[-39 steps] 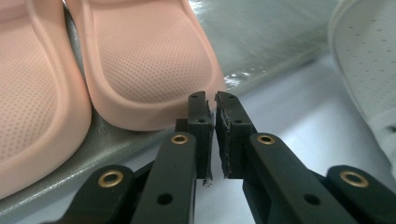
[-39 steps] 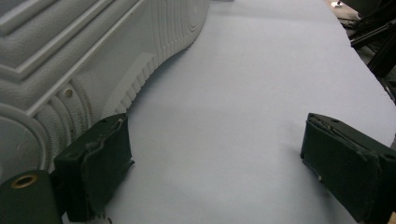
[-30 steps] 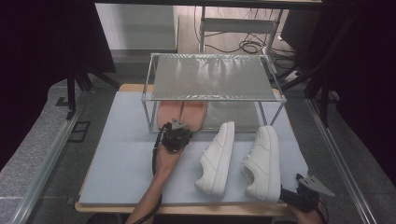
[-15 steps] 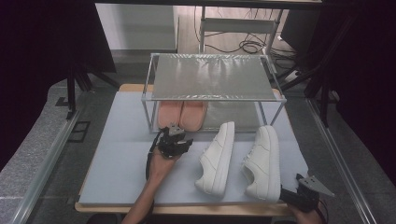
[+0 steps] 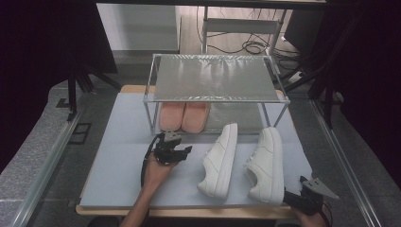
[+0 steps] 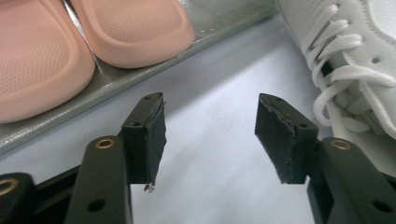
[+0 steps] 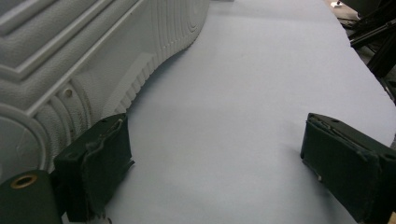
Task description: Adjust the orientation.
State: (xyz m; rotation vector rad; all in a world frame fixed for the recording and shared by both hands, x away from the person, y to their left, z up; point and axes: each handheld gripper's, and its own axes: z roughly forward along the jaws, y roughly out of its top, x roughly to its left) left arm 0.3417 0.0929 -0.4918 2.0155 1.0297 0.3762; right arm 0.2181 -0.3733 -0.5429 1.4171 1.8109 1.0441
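High view: left claw (image 5: 185,152) newly clear of slippers (image 5: 183,116)

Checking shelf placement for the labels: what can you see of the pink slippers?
The pair of salmon-pink rubbery slippers sits side by side, touching, toes toward the person, on the lower tier of the silver metal shoe rack. In the left gripper view their uppers look matte, finely dotted and round-toed. Their heels are hidden under the top shelf.
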